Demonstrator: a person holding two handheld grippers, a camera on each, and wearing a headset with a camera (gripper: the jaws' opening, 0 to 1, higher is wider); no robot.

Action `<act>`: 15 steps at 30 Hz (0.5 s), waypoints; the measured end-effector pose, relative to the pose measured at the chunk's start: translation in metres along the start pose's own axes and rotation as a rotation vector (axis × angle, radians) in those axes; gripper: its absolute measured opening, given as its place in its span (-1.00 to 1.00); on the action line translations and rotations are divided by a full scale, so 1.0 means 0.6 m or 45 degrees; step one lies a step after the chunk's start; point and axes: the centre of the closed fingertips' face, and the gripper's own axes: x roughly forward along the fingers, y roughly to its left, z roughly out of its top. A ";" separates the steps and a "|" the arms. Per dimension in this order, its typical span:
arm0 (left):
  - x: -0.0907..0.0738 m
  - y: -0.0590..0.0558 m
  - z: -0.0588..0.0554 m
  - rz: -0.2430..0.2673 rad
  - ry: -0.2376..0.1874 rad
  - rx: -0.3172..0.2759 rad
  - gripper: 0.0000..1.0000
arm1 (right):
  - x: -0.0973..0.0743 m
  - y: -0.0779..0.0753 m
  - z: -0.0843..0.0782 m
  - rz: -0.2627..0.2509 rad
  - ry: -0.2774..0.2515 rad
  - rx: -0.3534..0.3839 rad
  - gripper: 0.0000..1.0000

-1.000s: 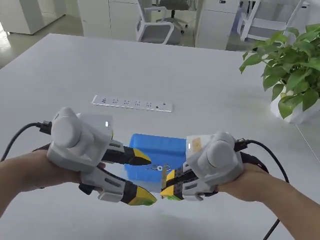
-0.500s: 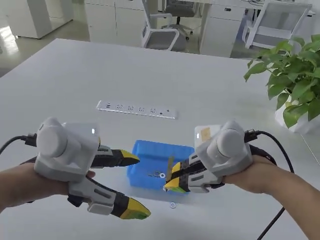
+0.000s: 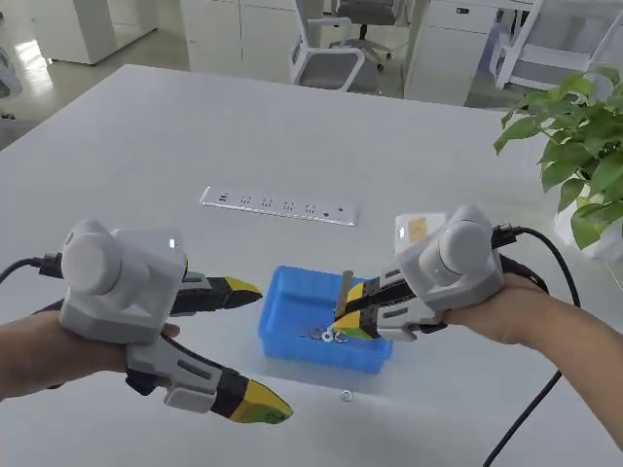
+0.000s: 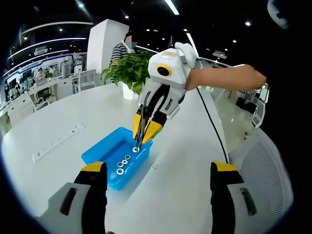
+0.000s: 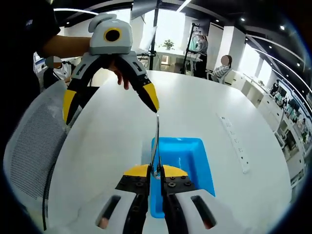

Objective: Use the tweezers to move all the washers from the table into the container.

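My right claw is clenched on the tweezers, tips angled down over the blue container so that a release lands among the washers inside; whether the tips carry one, I cannot tell; my left claw hangs released beside the container, clear of the path; one washer lies on the table just in front.

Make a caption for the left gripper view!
Right gripper holds tweezers over the blue container of washers; one washer lies on the table.

White table with power strip, potted plant, office chairs behind.
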 end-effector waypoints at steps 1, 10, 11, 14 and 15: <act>-0.002 0.001 0.000 0.001 -0.007 0.007 0.87 | 0.002 -0.002 0.000 0.000 -0.003 0.001 -0.83; -0.010 0.013 -0.012 0.018 -0.014 -0.048 0.98 | 0.025 -0.026 -0.008 -0.014 -0.008 -0.011 -0.83; -0.010 0.014 -0.012 0.018 -0.014 -0.049 0.98 | 0.026 -0.027 -0.008 -0.012 -0.010 -0.009 -0.83; -0.010 0.017 -0.014 0.023 -0.017 -0.051 0.98 | 0.035 -0.032 -0.012 -0.009 -0.011 -0.009 -0.83; -0.009 0.018 -0.014 0.024 -0.021 -0.055 0.98 | 0.037 -0.033 -0.012 -0.008 -0.013 -0.010 -0.83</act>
